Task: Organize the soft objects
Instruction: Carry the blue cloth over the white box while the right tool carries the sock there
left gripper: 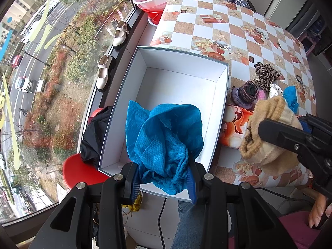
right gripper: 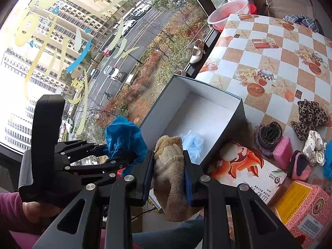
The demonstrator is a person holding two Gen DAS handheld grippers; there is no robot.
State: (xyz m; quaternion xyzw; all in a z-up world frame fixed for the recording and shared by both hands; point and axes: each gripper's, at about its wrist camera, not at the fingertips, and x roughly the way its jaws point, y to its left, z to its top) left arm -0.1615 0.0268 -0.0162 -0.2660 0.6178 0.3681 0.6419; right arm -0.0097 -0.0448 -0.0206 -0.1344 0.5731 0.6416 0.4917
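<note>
Left hand-held gripper (left gripper: 164,176) clamps blue cloth (left gripper: 164,141) over box (left gripper: 220,95); right hand-held gripper (right gripper: 167,176) pinches beige sock (right gripper: 168,166).

left claw (left gripper: 164,178) clamped, right claw (right gripper: 168,172) clamped

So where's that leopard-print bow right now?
The leopard-print bow lies on the checkered table, to the right of the open white box and just behind the purple knit piece.
</note>
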